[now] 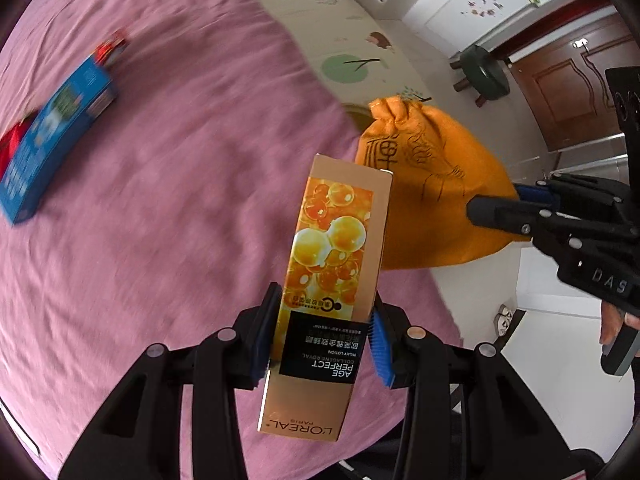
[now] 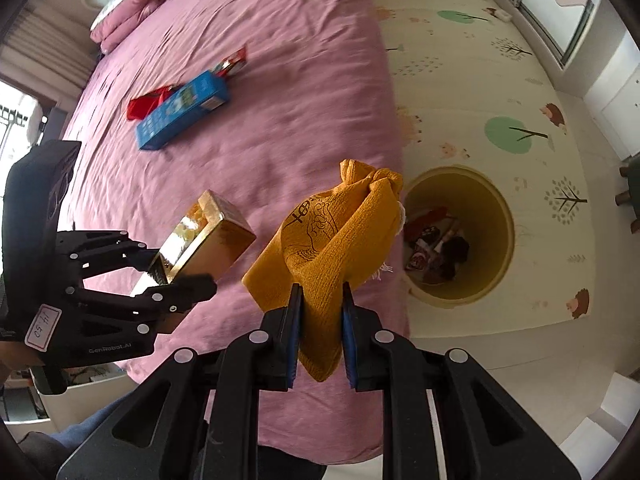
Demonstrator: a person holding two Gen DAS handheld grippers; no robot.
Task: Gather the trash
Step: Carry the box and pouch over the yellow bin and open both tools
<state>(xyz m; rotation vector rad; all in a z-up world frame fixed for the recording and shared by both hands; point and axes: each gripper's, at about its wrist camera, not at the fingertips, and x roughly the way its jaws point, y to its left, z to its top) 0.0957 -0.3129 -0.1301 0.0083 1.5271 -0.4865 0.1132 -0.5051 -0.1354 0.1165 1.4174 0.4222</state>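
My left gripper [image 1: 322, 332] is shut on a tall gold lotion box [image 1: 328, 272], held up over the pink bed [image 1: 160, 184]. The right wrist view shows that same gold box [image 2: 208, 236] in the left gripper [image 2: 176, 280] at the lower left. My right gripper [image 2: 320, 332] is shut on an orange drawstring cloth pouch [image 2: 332, 240], which hangs above the bed's edge. The orange pouch [image 1: 432, 184] and the right gripper [image 1: 496, 208] also show to the right in the left wrist view. A yellow trash bin [image 2: 460, 236] with wrappers inside stands on the floor just right of the pouch.
A blue box [image 2: 184, 108], a red cloth item [image 2: 146, 106] and a small red packet [image 2: 234, 62] lie on the bed farther off. Pillows [image 2: 128, 12] sit at the bed's head. A patterned play mat [image 2: 500, 92] covers the floor; a dark stool [image 1: 482, 72] stands near a wooden door [image 1: 576, 84].
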